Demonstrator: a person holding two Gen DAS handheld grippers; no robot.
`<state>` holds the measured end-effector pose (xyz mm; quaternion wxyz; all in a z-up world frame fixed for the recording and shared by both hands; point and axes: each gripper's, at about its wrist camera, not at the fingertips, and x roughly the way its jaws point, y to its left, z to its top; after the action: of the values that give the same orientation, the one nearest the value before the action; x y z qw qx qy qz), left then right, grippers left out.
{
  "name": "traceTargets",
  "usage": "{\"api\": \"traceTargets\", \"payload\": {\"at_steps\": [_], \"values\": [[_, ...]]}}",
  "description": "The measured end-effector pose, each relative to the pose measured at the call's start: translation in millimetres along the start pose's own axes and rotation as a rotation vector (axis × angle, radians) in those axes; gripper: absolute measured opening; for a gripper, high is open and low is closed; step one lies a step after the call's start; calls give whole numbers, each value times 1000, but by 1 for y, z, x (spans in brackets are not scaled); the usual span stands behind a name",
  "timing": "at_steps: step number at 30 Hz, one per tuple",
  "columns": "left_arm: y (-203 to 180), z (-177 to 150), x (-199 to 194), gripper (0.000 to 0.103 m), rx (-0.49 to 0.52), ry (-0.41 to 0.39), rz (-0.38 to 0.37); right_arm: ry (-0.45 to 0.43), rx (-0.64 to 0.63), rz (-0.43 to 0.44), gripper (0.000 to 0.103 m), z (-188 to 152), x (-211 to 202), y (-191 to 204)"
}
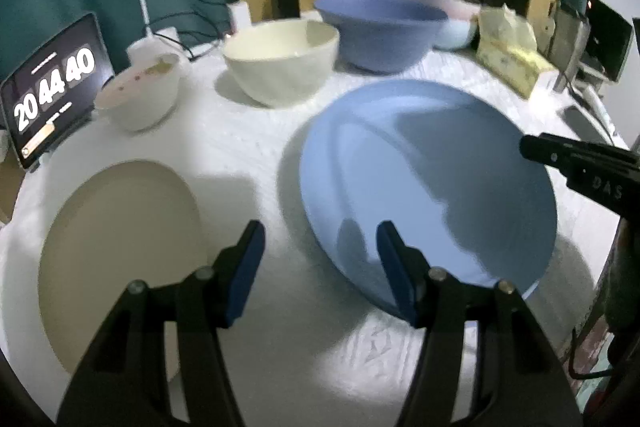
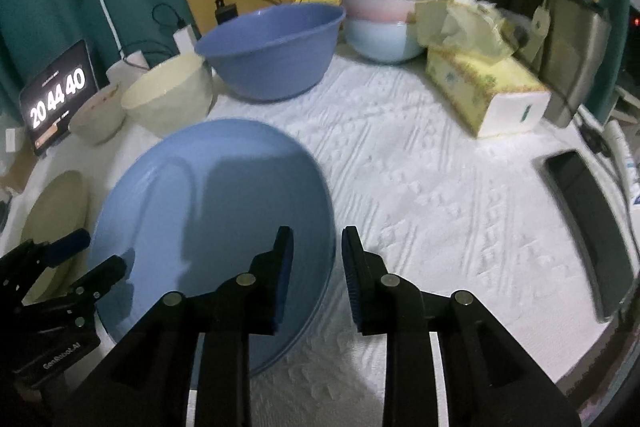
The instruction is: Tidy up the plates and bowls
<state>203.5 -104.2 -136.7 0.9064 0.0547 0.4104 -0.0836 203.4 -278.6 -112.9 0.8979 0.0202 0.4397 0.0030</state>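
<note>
- Both grippers are over the light blue plate (image 1: 432,179), which lies flat on the white textured cloth (image 2: 420,187) near the front of the table.
- The left gripper (image 1: 320,267) has its fingers spread wide and empty; the right-hand pad sits over the plate's near rim, the other over bare cloth.
- The right gripper (image 2: 316,275) has its fingers parted by a narrow gap, nothing pinched; the plate's right edge runs just under the inner pad.
- My read: this is the approach to the blue plate, with no grasp made yet.
- A tan plate (image 1: 120,259) lies just left of the blue one, apart from it. It looks like the natural stacking partner.
- Next move, as I judge it: one gripper has to get a finger under the rim and close on the edge. A flat plate on soft cloth gives little purchase.
- Bowls wait at the back: a small white bowl (image 1: 140,95), a cream bowl (image 1: 280,63), a big blue bowl (image 1: 380,31) and a pink-and-blue stack (image 2: 380,23).
- Writing now: the tablet (image 1: 52,87) shows "20 44 40".
- The left gripper's body reads "GenRobot.AI" in the right wrist view; the right one shows "DAS" in the left wrist view.
</note>
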Motion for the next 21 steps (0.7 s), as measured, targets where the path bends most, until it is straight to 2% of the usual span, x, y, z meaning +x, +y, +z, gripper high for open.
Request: {"api": "traceTargets", "payload": {"at_steps": [6, 21], "values": [[15, 1, -19, 60, -37, -54, 2, -28, -27, 7, 28, 5, -14, 13], [48, -11, -50, 60, -97, -124, 5, -45, -89, 47, 28, 5, -30, 59]]}}
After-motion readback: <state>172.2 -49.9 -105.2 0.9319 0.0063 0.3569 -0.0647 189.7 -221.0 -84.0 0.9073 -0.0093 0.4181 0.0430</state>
